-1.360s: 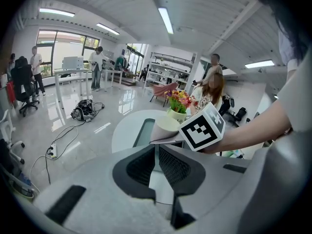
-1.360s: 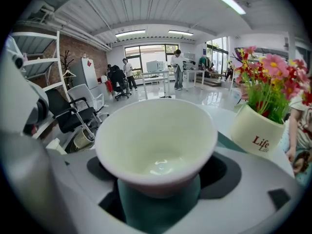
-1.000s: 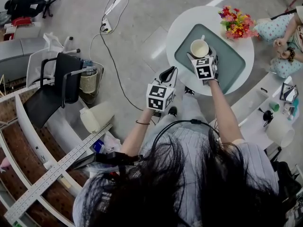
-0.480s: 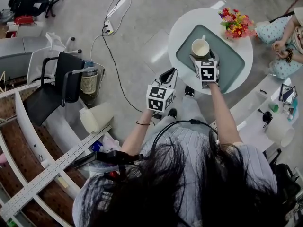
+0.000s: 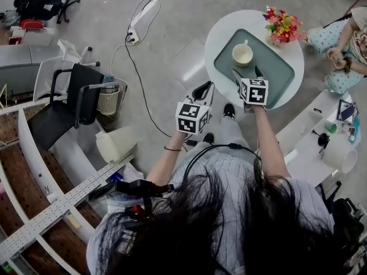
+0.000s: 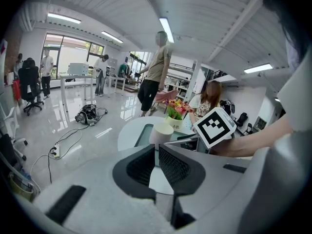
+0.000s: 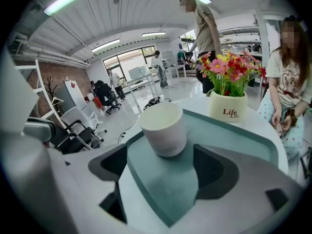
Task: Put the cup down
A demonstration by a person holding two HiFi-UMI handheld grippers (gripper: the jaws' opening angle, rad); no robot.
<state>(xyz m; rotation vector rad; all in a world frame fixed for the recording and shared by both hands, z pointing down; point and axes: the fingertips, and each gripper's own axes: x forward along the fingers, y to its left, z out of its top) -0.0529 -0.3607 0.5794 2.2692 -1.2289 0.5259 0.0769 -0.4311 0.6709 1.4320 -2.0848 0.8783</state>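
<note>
A white cup point(image 5: 242, 55) point(image 7: 163, 128) stands upright on a teal tray point(image 5: 274, 72) point(image 7: 234, 140) on the round white table point(image 5: 221, 36). My right gripper point(image 5: 246, 73) point(image 7: 168, 167) is open just short of the cup, its jaws wide apart with nothing between them. The cup point(image 6: 161, 132) also shows in the left gripper view, beyond my jaws. My left gripper point(image 5: 202, 90) point(image 6: 157, 165) hangs over the floor left of the table, its jaws nearly together and empty.
A white pot of flowers point(image 5: 282, 25) point(image 7: 227, 106) stands at the tray's far edge. A seated person point(image 5: 344, 44) is at the table's right. A black chair point(image 5: 69, 105), a cable with a power strip point(image 5: 135, 36) and curved white desks point(image 5: 321, 136) surround me.
My right gripper has let go of the cup and drawn back toward me. The cup stays standing on the tray. The left gripper has hardly moved.
</note>
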